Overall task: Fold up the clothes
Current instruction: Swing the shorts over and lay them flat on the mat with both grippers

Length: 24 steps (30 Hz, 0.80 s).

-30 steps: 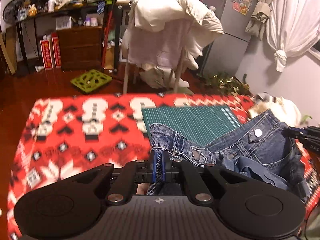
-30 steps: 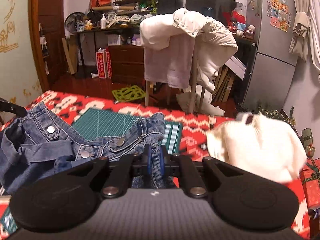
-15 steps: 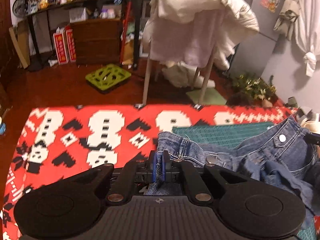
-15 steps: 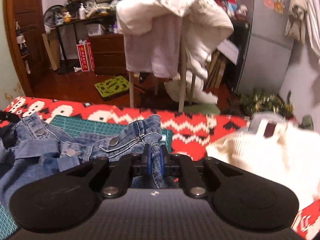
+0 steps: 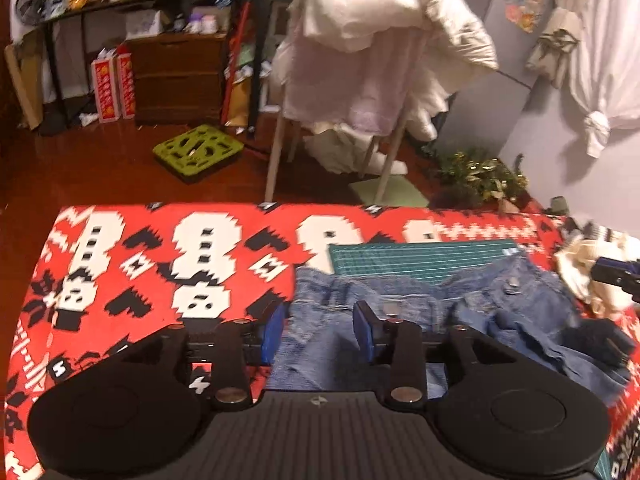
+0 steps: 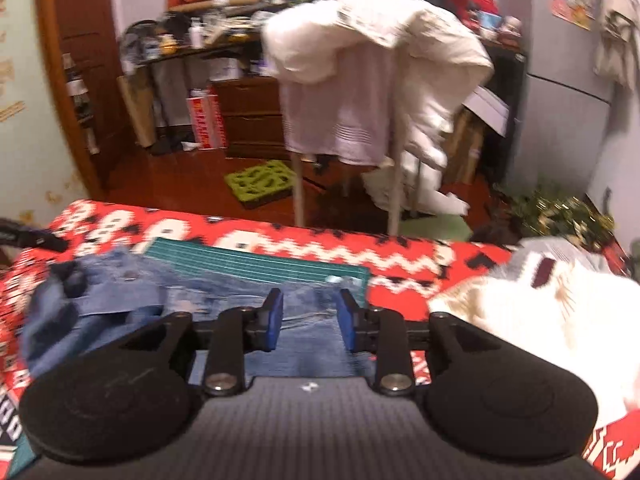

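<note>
Across the red patterned counter [image 5: 160,240], jeans [image 5: 400,304] are lying at 12 o'clock of both spread grippers, left gripper [image 5: 319,330] and right gripper [image 6: 308,320], the waistband running 9-to-3.

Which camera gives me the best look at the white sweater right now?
The right wrist view: the white sweater fills its right side on the red blanket, though blurred. The left wrist view catches only a small cream edge at far right.
</note>
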Tool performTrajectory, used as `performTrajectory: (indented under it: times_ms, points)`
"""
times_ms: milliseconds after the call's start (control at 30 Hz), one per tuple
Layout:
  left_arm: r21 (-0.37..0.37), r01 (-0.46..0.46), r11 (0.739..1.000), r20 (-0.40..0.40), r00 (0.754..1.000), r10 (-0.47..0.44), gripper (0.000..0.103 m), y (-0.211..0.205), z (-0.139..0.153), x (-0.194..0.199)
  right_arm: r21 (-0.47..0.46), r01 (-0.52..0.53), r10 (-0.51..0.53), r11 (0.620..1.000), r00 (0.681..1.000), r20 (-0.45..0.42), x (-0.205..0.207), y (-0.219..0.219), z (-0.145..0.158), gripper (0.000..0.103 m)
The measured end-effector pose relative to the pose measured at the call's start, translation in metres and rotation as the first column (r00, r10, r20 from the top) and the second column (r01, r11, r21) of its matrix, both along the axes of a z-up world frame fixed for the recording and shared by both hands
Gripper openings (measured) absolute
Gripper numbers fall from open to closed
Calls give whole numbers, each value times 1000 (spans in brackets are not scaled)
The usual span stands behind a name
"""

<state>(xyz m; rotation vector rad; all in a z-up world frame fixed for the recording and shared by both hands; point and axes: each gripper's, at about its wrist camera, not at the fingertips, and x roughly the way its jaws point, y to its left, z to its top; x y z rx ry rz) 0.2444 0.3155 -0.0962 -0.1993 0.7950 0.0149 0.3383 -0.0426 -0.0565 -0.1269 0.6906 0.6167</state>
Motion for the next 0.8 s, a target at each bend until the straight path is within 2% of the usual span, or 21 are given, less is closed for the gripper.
performTrajectory:
  times_ms: [100,267,400,567,600,633,700,733,800]
  points:
    - [-8,82,997,15,997,-82,46,-22,8,-3,3,-61,61,998,998,-19,-11,12,8,33]
    - [-12,172,985,-19,985,-173,46,-58,-3,14,-15,-123,119,992,980,-158,-16,47,-7,33]
    - [-13,175,985,-67,982,-175,46,-70,-25,30,-80,-115,97,990,975,-201,-11,67,-33,34]
    - [-32,164,986,-96,981,-166,49,-74,-44,41,-62,-83,67,995,970,-236,-1,75,-52,35]
    - [-39,161,986,-99,981,-164,48,-74,-46,42,-60,-85,69,995,969,-239,0,76,-54,35]
    - [-46,161,986,-101,981,-165,47,-74,-48,43,-60,-90,73,994,967,-243,0,77,-55,30]
    - [-51,166,985,-102,980,-171,27,-75,-51,41,-69,-105,85,992,965,-247,1,79,-58,17]
    - [-47,168,985,-99,980,-172,24,-75,-51,39,-76,-110,89,991,967,-238,0,79,-59,9]
    - [-40,169,985,-90,981,-172,13,-75,-50,34,-76,-119,100,990,971,-217,-4,77,-57,6]
